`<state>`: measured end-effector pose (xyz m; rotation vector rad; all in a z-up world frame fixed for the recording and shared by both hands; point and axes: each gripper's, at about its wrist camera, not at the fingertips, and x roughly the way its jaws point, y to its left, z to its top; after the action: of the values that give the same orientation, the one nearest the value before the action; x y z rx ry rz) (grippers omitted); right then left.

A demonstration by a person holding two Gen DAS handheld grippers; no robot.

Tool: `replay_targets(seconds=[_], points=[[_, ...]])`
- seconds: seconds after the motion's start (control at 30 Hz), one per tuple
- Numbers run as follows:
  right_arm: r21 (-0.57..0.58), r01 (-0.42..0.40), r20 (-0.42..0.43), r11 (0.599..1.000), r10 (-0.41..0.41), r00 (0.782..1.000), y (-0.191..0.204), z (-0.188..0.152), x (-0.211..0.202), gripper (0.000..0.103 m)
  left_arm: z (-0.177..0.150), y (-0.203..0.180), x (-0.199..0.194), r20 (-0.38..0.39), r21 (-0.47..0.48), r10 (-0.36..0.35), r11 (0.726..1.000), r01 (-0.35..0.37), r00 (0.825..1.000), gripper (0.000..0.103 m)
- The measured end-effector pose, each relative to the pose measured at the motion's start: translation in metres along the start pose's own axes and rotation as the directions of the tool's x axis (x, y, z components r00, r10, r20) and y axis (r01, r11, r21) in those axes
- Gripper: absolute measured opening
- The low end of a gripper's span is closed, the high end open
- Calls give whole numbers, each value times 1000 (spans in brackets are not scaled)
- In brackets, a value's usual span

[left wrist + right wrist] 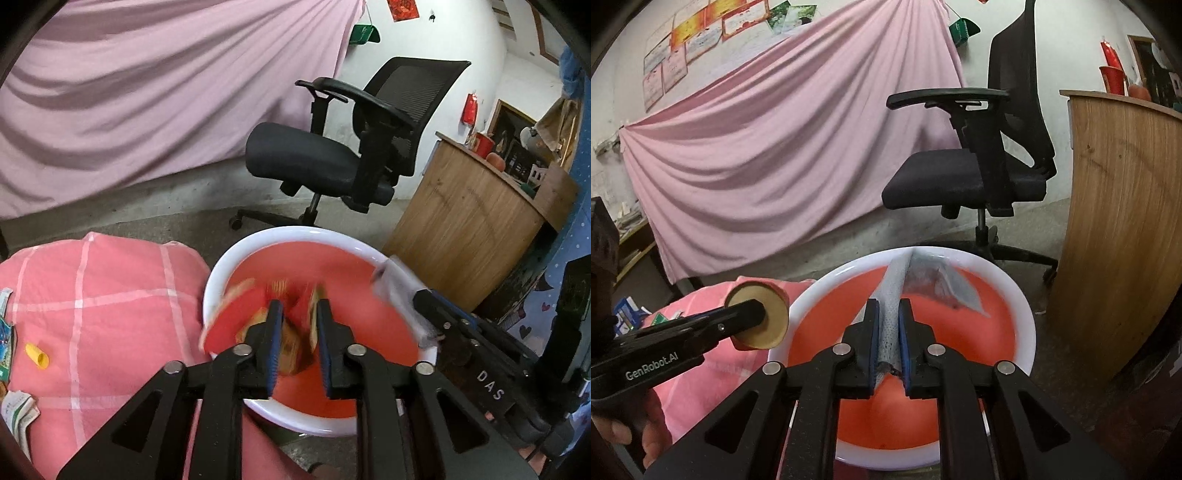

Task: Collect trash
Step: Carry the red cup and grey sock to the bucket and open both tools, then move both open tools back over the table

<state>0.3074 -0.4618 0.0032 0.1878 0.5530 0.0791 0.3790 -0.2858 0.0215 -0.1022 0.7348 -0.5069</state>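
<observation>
A red bin with a white rim (236, 258) (1008, 277) stands on the floor under both grippers. My left gripper (298, 306) hangs over its left side, jaws a little apart. A blurred red paper cup with a tan inside (225, 325) lies loosely between and beside the pads. In the right wrist view the cup (757, 317) sits at the tip of the left gripper (750, 312). My right gripper (889, 306) is shut on a grey-blue speckled plastic bag (934, 284) above the bin. From the left wrist view this bag (391, 280) hangs over the right rim.
Pink checked bedding (110, 295) lies left of the bin, with a yellow piece (37, 355) and paper wrappers (16, 410) on it. A black office chair (332, 155) stands behind, a wooden counter (472, 218) to the right, a pink sheet (775, 147) on the wall.
</observation>
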Motion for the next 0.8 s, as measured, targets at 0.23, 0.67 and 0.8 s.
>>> replay_targets(seconds=[0.23,0.67,0.8], points=[[15,3,10,1000,-3,1000,-5,8,6,21,-1,3,-8,23,4,24,1000,-24,999,28],[-28,45,175,999,-40,984,3,21,-25,51,-14,0,-50,210,57,190,977,-206,959,62],[-60,85,242,995,-68,968,15,26,-40,70,-19,3,-68,275,50,230,966,-253,934,88]])
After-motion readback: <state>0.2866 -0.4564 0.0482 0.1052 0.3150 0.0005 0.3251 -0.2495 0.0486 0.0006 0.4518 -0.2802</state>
